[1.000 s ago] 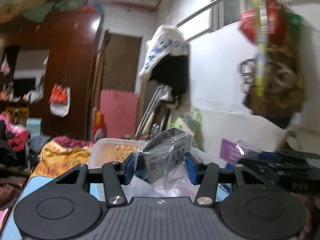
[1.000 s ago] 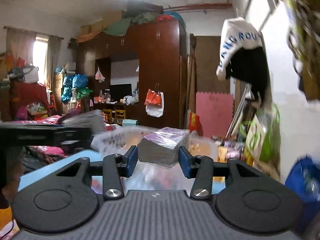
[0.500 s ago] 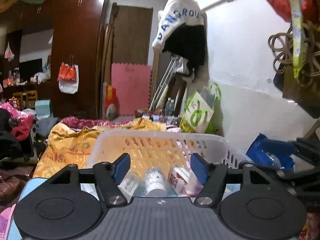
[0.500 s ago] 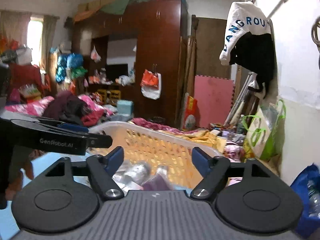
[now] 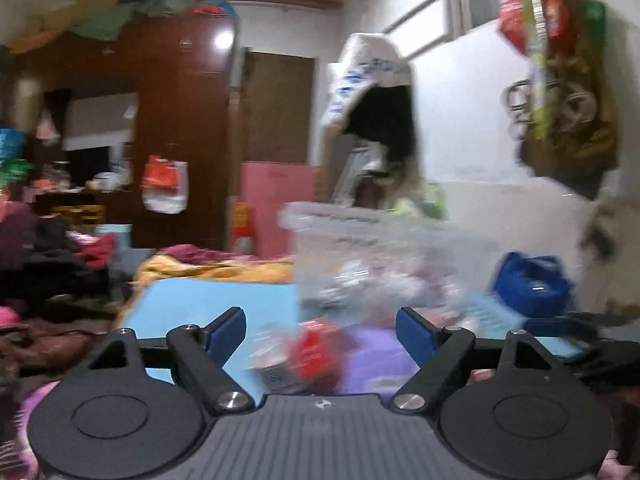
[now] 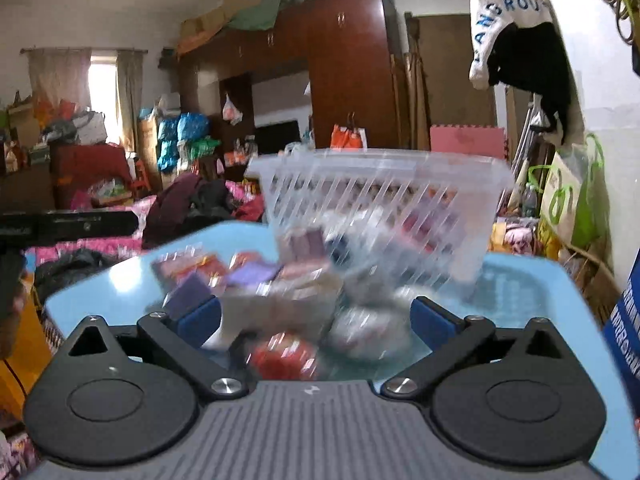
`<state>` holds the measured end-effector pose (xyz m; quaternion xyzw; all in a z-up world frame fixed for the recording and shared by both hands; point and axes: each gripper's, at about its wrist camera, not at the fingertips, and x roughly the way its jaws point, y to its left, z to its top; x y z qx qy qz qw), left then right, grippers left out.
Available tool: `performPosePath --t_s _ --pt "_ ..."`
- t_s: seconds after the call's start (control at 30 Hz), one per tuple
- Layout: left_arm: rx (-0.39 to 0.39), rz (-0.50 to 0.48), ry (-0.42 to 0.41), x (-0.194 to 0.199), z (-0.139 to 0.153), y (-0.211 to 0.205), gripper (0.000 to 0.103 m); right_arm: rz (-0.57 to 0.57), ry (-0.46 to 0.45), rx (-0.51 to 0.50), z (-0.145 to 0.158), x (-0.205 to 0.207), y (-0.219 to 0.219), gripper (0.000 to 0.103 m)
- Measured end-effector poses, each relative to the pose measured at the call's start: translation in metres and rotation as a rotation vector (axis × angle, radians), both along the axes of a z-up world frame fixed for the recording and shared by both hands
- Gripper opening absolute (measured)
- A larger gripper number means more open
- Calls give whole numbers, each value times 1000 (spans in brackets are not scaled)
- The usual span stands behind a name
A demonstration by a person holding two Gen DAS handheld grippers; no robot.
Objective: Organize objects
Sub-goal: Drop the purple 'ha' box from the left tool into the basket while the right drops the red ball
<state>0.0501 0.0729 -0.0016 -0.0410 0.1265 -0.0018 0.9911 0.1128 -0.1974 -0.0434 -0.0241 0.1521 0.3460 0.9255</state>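
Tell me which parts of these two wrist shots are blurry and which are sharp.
Left wrist view: nearly everything is motion-smeared, the slotted white basket and the red packet included; only the left gripper is crisp. Right wrist view: the basket and the packets on the blue table are streaked, while the wardrobe and right gripper stay sharp.

Both packets are gone from the tools, whose blue pads [image 5: 227, 330] now stand apart.

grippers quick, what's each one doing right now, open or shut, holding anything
Left gripper: open, holding nothing, above blurred packets on the table.
Right gripper: open, holding nothing, basket ahead.
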Motion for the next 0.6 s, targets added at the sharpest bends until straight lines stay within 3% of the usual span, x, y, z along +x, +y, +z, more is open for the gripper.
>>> performPosePath --t_s 0.13,0.23,0.4,0.47,0.6 --pt "-107 29 53 20 -7 27 85 2 -18 -16 2 -2 6 102" --pt "-59 28 62 22 -12 17 85 -2 -33 -38 1 -8 10 100" --pt "-29 -94 18 4 -11 -14 85 31 -19 -41 -6 -14 6 75" --pt "-4 -136 26 3 -13 -30 85 28 -13 -34 -9 -15 1 58" --pt "15 -152 88 21 -27 -44 85 43 18 -57 -14 -9 4 55"
